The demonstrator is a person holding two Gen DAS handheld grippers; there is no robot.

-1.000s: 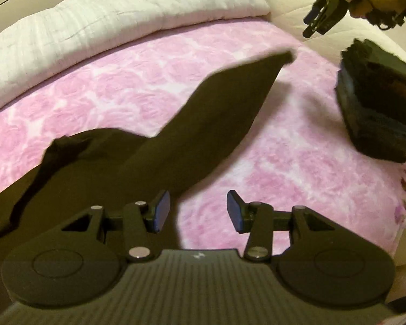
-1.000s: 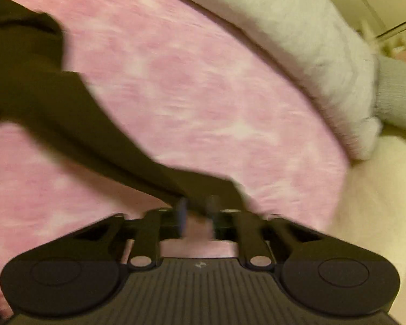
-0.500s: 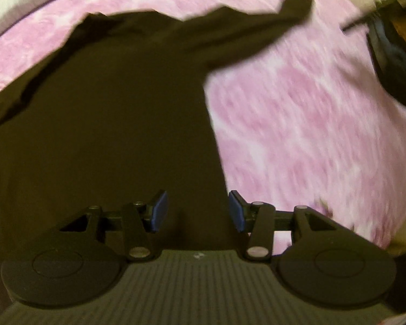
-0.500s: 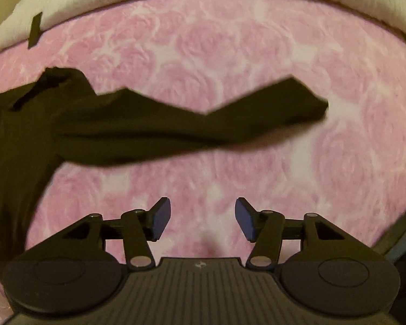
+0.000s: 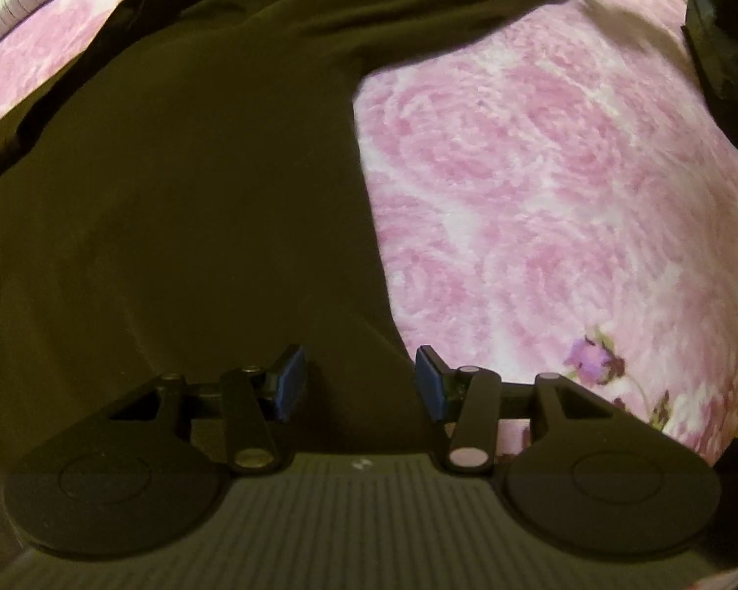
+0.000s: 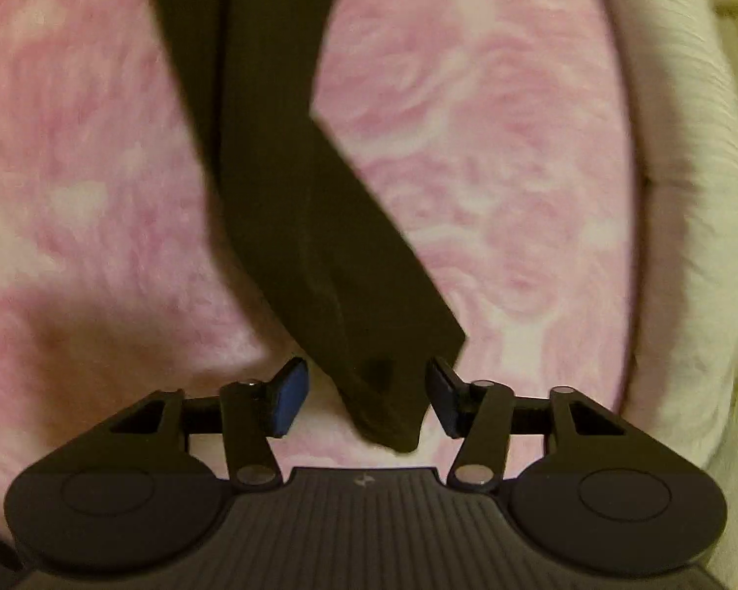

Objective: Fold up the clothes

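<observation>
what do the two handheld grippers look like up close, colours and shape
Both match. The left gripper and right gripper each have a matte black ribbed body with a small pale logo at the front edge, two round black discs at the sides, black linkage arms with silver rivets, and two fingers tipped with blue pads. No cables or sleeves show.

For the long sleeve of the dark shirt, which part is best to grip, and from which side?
Probably the cuff end of the sleeve, approached from beyond its tip along its length. It narrows to a flat strip on the pink blanket, and its end already lies between the open fingers of the right hand-held gripper; closing there should catch both layers.
</observation>
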